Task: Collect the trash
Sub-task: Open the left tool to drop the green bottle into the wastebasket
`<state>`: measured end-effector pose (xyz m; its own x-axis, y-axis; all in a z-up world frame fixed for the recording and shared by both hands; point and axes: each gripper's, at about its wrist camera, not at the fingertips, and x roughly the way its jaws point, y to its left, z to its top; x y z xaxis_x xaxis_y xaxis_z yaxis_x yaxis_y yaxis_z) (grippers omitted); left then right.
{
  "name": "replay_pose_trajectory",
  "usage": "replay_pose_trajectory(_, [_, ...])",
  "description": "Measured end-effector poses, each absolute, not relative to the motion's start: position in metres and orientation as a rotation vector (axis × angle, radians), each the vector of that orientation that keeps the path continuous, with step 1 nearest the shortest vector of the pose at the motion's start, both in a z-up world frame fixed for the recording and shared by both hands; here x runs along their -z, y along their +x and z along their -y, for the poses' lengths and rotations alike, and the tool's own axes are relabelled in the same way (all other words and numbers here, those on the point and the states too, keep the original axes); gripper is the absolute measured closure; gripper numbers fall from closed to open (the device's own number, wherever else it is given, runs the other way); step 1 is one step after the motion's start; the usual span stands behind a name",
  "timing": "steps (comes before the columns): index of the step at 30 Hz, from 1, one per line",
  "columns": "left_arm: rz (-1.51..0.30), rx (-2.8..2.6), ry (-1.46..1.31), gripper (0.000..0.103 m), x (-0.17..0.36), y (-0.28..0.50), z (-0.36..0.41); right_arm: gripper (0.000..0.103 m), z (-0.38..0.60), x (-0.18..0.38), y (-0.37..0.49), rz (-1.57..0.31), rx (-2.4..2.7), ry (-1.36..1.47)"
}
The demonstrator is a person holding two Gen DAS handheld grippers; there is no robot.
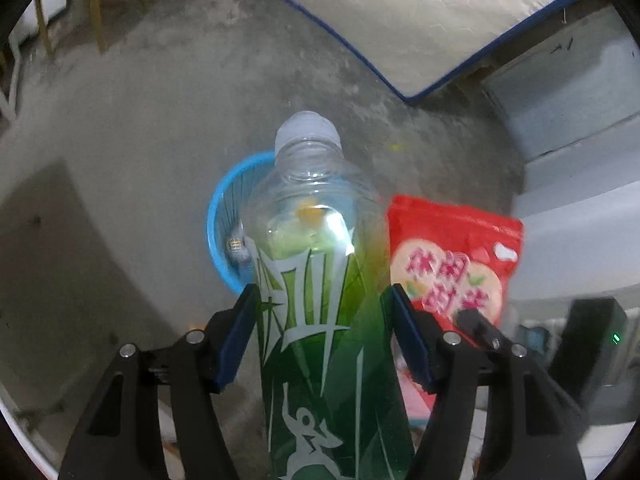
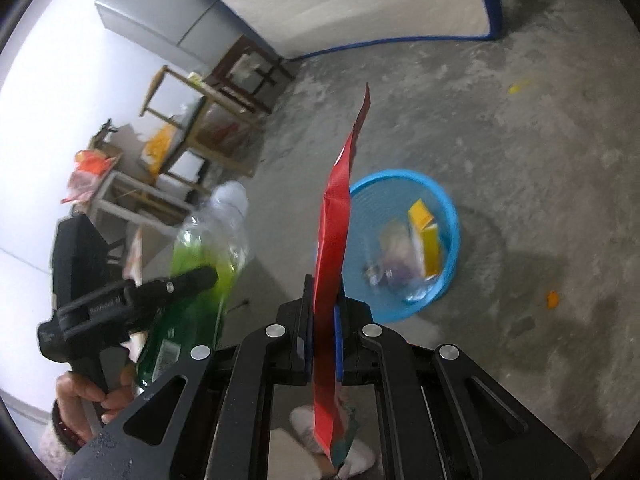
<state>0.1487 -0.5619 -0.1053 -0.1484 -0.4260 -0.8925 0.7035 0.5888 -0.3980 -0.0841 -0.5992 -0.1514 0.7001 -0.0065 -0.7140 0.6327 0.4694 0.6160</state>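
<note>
My left gripper [image 1: 322, 300] is shut on a clear plastic bottle [image 1: 316, 248] with a green label and white cap, held above the floor. The bottle also shows in the right wrist view [image 2: 200, 264]. My right gripper [image 2: 323, 312] is shut on a red snack bag [image 2: 334, 248], seen edge-on; its printed face shows in the left wrist view [image 1: 452, 256]. A blue basket [image 2: 448, 208] stands on the concrete floor below and ahead, holding yellow cartons and clear wrappers. In the left wrist view the basket [image 1: 224, 216] is partly hidden behind the bottle.
A white mattress with blue edging [image 1: 400, 20] leans at the back. Wooden stools and shelves with clutter [image 2: 192, 132] stand along the wall beside a grey fridge [image 2: 160, 12]. Small orange scraps [image 2: 552, 298] lie on the floor. A grey board [image 1: 48, 248] lies left.
</note>
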Motion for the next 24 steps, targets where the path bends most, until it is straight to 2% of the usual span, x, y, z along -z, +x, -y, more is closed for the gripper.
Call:
replay_pose_trajectory(2, [-1.362,1.005,0.236,0.017,0.106,0.153,0.579,0.097,0.607,0.159,-0.081,-0.718,0.467,1.014])
replay_pose_trajectory(7, [-1.378,1.008,0.125,0.016,0.102,0.161,0.573,0.097,0.616,0.181,-0.077,-0.762,0.519,1.014])
replay_pose_trajectory(11, [-1.351,1.029,0.110,0.016,0.078,0.164,0.544,0.097,0.616,0.190,-0.073,-0.799,0.533,0.990])
replay_pose_trajectory(19, [-1.248,1.050,0.035,0.016,-0.009,0.171,0.424,0.097,0.618,0.187,-0.032,-0.847,0.501,0.882])
replay_pose_trajectory(24, [-1.085,1.016,-0.026,0.012,-0.058,0.165,0.328,0.096,0.613,0.185,0.017,-0.848,0.482,0.747])
